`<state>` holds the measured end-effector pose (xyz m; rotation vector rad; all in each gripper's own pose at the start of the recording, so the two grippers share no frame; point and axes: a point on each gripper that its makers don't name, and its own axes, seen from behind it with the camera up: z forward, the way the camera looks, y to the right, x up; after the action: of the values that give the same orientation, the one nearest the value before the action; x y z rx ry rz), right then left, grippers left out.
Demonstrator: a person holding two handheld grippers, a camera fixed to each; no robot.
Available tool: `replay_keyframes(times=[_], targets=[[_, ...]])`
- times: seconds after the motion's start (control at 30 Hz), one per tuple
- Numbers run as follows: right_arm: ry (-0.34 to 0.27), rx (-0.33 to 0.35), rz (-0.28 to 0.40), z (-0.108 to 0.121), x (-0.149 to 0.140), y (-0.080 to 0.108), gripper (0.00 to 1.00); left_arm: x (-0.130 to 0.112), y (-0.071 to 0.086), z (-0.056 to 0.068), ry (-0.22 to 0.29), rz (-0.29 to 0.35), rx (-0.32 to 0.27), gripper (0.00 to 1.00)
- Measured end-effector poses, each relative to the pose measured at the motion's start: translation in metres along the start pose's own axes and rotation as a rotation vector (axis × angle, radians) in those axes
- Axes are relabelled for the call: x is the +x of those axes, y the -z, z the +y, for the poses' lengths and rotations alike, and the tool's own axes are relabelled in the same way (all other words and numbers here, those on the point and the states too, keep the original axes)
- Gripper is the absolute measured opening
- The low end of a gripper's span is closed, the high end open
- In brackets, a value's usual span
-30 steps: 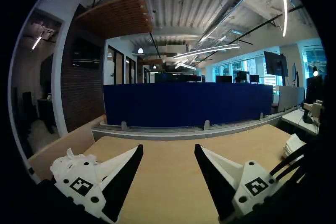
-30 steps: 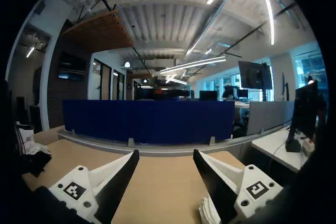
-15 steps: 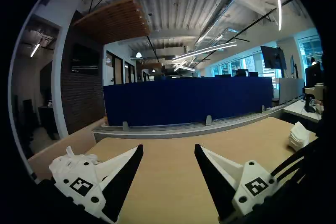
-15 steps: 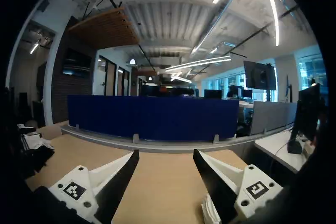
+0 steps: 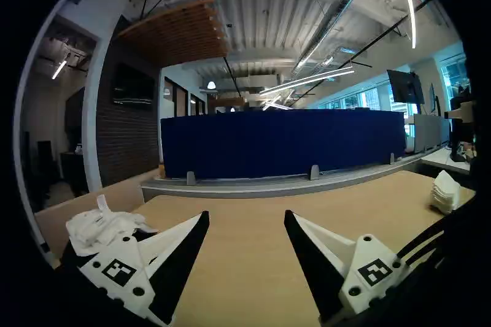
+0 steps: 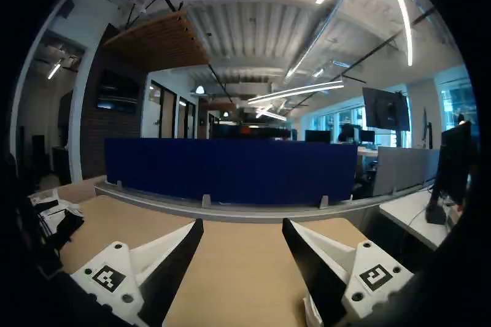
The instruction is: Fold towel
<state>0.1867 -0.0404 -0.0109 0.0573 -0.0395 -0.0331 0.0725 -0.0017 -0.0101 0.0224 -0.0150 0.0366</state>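
Note:
A crumpled white towel (image 5: 98, 226) lies on the wooden table (image 5: 245, 216) at its left corner, just behind my left gripper's left finger. My left gripper (image 5: 245, 247) stands open above the tabletop with nothing between its fingers. A stack of folded white towels (image 5: 447, 191) sits at the table's far right edge. My right gripper (image 6: 242, 253) is open too, holding nothing, over the same table (image 6: 239, 247). A corner of the folded stack (image 6: 310, 311) peeks out beside its right finger. White cloth (image 6: 52, 211) shows at the left edge of the right gripper view.
A blue partition (image 5: 276, 143) with a grey rail runs along the table's far edge. A second desk with a monitor (image 6: 451, 161) stands to the right. A dark brick wall (image 5: 126, 137) rises at the left.
Both views have swung slightly left. The crumpled towel has come further into the left gripper view, and the folded stack has slid toward the edge of each view. Both grippers stay open.

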Motion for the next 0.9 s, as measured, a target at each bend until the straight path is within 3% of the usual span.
replay_keyframes(times=[0.6, 0.9], targets=[[0.016, -0.019, 0.012, 0.0, -0.013, -0.005, 1.0, -0.054, -0.006, -0.004, 0.027, 0.032, 0.006, 0.9], [0.017, -0.026, 0.003, 0.003, -0.022, -0.007, 1.0, -0.072, -0.008, -0.001, 0.012, 0.021, 0.0, 0.9]])
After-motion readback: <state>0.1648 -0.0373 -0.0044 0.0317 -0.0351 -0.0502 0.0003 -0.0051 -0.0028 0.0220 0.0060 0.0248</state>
